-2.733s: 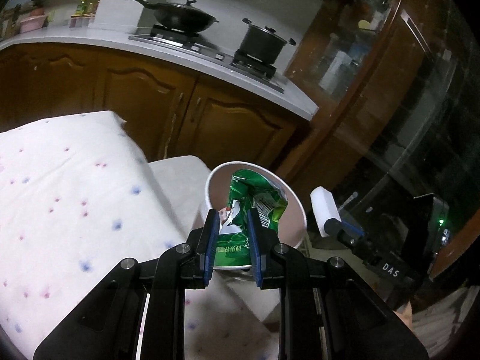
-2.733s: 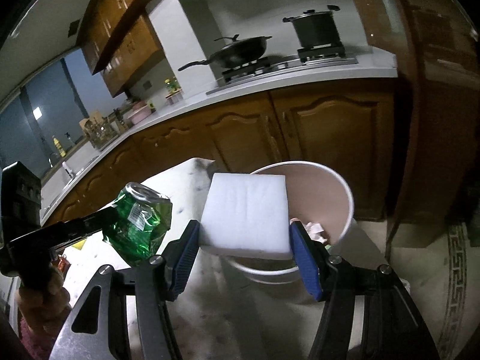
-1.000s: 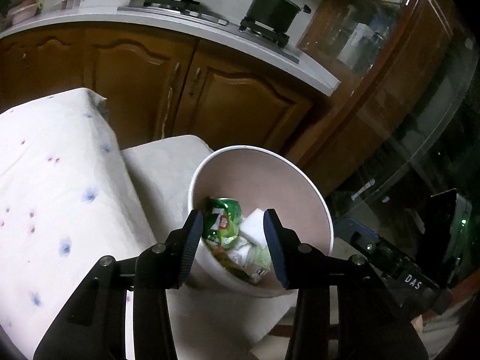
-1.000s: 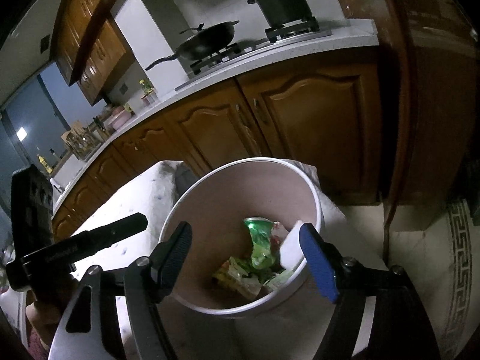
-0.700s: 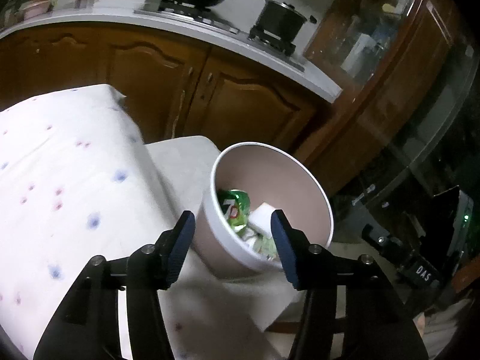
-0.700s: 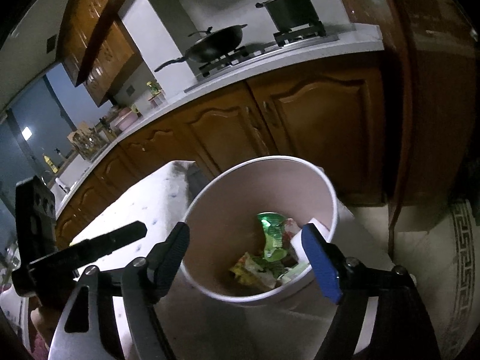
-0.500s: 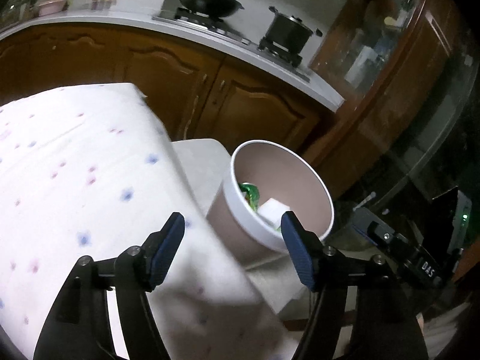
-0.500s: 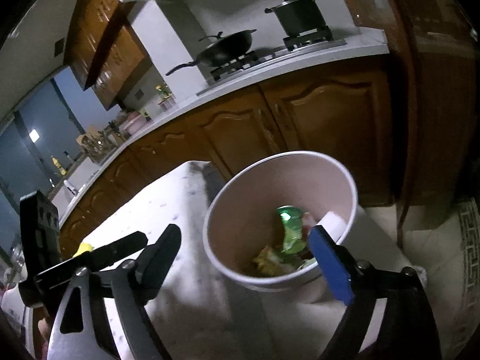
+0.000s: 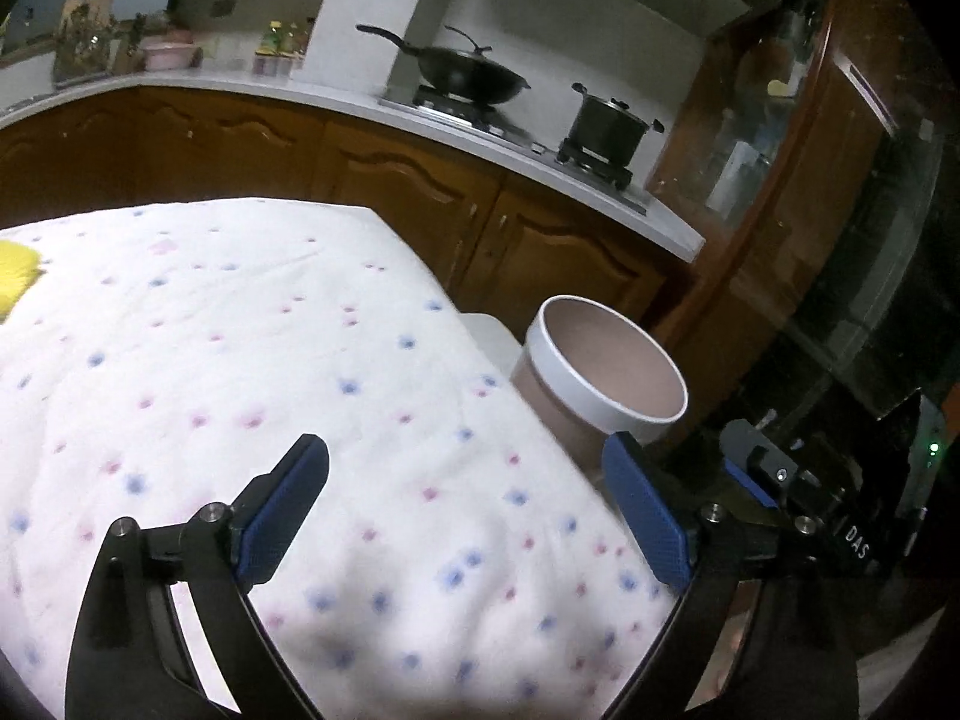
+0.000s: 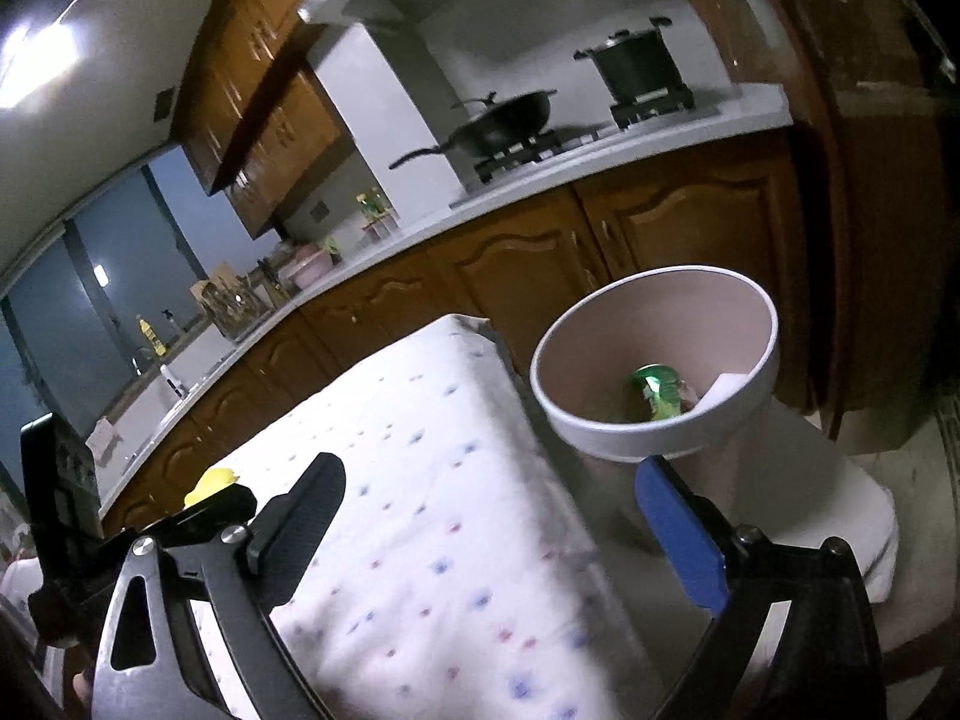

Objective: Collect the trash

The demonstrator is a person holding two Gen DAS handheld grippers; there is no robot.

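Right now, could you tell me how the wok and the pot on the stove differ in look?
The wok is wide and shallow, while the pot is narrower with taller, straight sides. The wok has one long handle sticking out to the side; the pot has two short side handles. The wok sits on the burner farther from the wooden cabinet, the pot nearer it. Both are dark and lidded.

left hand-held gripper (image 9: 465, 510) | black frame, silver screws | blue ribbed pads (image 9: 645, 516)

Left claw (image 9: 474, 513) opening, empty, over dotted cloth (image 9: 252, 360) beside bin (image 9: 600, 384).
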